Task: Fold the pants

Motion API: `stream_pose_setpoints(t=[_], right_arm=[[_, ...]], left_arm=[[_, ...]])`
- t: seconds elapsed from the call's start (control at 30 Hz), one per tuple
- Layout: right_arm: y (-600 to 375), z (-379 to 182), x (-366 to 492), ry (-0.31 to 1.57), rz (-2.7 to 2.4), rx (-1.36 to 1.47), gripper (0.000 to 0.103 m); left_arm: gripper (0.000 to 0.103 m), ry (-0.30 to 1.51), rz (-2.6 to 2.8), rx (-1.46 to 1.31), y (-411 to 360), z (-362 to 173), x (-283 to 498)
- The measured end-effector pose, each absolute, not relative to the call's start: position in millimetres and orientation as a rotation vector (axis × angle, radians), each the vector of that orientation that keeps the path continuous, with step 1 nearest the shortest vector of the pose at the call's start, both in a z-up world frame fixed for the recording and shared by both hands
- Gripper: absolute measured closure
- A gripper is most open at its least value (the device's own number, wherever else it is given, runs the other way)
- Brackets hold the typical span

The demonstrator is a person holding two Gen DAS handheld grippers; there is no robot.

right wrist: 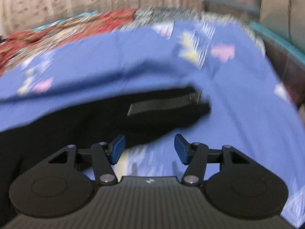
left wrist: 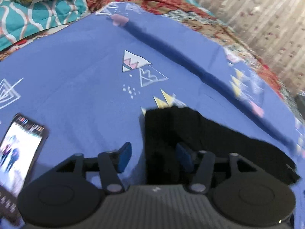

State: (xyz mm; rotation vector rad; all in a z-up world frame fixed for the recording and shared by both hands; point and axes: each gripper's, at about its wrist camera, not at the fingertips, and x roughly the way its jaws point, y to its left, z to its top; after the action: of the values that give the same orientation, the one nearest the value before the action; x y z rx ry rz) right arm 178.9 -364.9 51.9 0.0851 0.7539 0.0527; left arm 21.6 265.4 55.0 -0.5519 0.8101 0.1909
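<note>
Left wrist view: left gripper (left wrist: 154, 157) parted, empty, over black pants (left wrist: 209, 143) on blue sheet (left wrist: 76, 66); phone (left wrist: 21, 148) at nine o'clock; right gripper (right wrist: 149, 149) likewise parted, empty

Black pants (left wrist: 209, 133); blue sheet (left wrist: 76, 76) (triangle print)

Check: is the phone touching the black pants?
Apart. The left wrist view shows bare blue sheet between the phone and the black pants.
</note>
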Motion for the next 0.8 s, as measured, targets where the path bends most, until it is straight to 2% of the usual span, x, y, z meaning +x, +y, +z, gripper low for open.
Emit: stream_pose_setpoints(t=[0.07, 0.13, 0.33, 0.4, 0.43, 0.47, 0.5, 0.53, 0.57, 0.6, 0.63, 0.67, 0.7, 0.8], right_arm=[[-384.6, 39.5, 141.8, 0.812, 0.093, 0.13, 0.043], [-403.0, 29.5, 105.2, 0.834, 0.078, 0.178, 0.042], [-436.8, 8.8, 50.6, 0.928, 0.102, 0.429, 0.041], [-427.9, 7.3, 37.4, 0.929, 0.147, 0.47, 0.054], [-422.0, 6.9, 33.8, 0.93, 0.15, 0.467, 0.08], [-414.5, 7.1, 31.0, 0.937, 0.118, 0.432, 0.085], [-413.1, 11.2, 30.5, 0.927, 0.1, 0.412, 0.086], [-411.1, 17.4, 27.3, 0.894, 0.087, 0.407, 0.087], [-412.1, 29.2, 22.8, 0.839, 0.071, 0.402, 0.087], [-417.5, 42.1, 18.1, 0.779, 0.065, 0.406, 0.087], [-422.1, 57.3, 11.3, 0.703, 0.056, 0.422, 0.088], [-430.8, 76.3, 1.2, 0.608, 0.038, 0.45, 0.088], [-441.0, 89.9, -8.8, 0.528, 0.022, 0.485, 0.093], [-476.9, 114.4, -48.5, 0.308, -0.093, 0.581, 0.094]], left_arm=[[0.02, 0.818, 0.157, -0.551, 265.8, 59.2, -9.4], [0.013, 0.824, 0.147, -0.566, 266.9, 60.3, -38.3], [0.006, 0.875, 0.057, -0.775, 262.1, 39.8, -89.3], [0.005, 0.876, 0.016, -0.831, 254.8, 32.9, -95.1], [0.003, 0.878, -0.005, -0.874, 250.3, 27.6, -94.6], [0.006, 0.885, -0.024, -0.915, 247.1, 22.1, -91.9], [0.01, 0.896, -0.04, -0.96, 243.0, 15.1, -87.3], [0.038, 0.912, -0.044, -0.988, 238.7, 8.7, -82.1], [0.07, 0.937, -0.038, -1.003, 234.6, 2.9, -76.2], [0.08, 0.962, -0.029, -1.018, 231.0, -2.0, -72.1], [0.085, 0.965, -0.023, -1.035, 228.1, -4.0, -72.0], [0.097, 0.955, -0.018, -1.045, 227.4, -2.3, -73.3], [0.096, 0.94, -0.031, -1.034, 226.0, 2.7, -77.2], [0.096, 0.893, -0.052, -0.973, 224.5, 21.4, -101.1]])
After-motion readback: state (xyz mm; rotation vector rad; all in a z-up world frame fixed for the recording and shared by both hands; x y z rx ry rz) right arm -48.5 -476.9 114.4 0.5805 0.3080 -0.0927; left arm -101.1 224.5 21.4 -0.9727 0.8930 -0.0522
